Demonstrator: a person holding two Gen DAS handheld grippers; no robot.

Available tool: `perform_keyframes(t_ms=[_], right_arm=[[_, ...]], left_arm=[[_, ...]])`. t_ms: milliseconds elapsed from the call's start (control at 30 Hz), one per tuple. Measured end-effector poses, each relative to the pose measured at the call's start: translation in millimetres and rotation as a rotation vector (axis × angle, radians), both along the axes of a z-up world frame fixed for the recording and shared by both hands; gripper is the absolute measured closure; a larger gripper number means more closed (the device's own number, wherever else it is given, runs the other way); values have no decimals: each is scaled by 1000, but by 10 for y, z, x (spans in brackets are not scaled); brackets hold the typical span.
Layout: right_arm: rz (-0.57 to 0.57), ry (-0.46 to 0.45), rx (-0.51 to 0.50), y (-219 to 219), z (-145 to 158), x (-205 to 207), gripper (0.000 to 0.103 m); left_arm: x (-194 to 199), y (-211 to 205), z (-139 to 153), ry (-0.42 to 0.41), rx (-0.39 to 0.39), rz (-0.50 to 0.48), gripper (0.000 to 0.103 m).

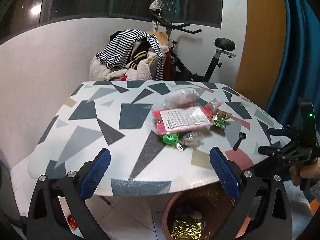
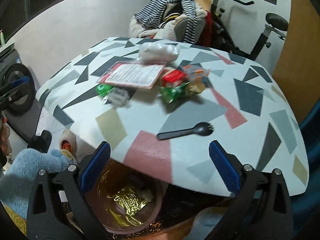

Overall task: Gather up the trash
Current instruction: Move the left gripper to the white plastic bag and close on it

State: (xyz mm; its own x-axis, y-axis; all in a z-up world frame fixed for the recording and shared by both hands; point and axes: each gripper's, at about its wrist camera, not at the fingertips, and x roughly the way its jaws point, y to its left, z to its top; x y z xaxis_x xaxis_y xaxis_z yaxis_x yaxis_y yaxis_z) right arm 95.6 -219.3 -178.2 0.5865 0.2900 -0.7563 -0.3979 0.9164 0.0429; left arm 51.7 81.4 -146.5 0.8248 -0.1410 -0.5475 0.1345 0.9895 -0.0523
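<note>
Trash lies in a cluster on the patterned table (image 1: 84, 120): a pink blister pack (image 1: 182, 120), a clear plastic bag (image 1: 182, 97), a green wrapper (image 1: 220, 122), a green round item (image 1: 170, 139), a crumpled clear wrapper (image 1: 192, 141) and a black spork (image 1: 240, 141). My left gripper (image 1: 160, 160) hangs open over the table's near edge with nothing between its fingers. My right gripper (image 2: 160, 150) is wide open and holds nothing, just short of the spork (image 2: 186, 132). Below the table edge stands a brown bin (image 2: 156, 206) holding a gold foil wrapper (image 2: 128, 202).
A chair piled with striped clothes (image 1: 130, 54) and an exercise bike (image 1: 200, 60) stand behind the table. The right gripper (image 1: 268, 142) shows at the right edge of the left wrist view. A blue fuzzy sleeve (image 2: 30, 172) is at the lower left of the right wrist view.
</note>
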Motion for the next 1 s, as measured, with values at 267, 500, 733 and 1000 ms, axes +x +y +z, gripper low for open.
perform_keyframes(t_ms=[267, 500, 733, 1000], right_arm=[[-44, -6, 4, -161, 60, 166, 6], [-56, 3, 8, -223, 30, 303, 6], [-56, 11, 33, -236, -10, 499, 6], [-31, 21, 57, -148, 5, 830, 8]], left_arm=[[158, 53, 73, -10, 5, 2, 6], [336, 53, 76, -2, 12, -6, 6], [518, 99, -18, 25, -9, -10, 6], [782, 191, -184, 74, -83, -4, 6]])
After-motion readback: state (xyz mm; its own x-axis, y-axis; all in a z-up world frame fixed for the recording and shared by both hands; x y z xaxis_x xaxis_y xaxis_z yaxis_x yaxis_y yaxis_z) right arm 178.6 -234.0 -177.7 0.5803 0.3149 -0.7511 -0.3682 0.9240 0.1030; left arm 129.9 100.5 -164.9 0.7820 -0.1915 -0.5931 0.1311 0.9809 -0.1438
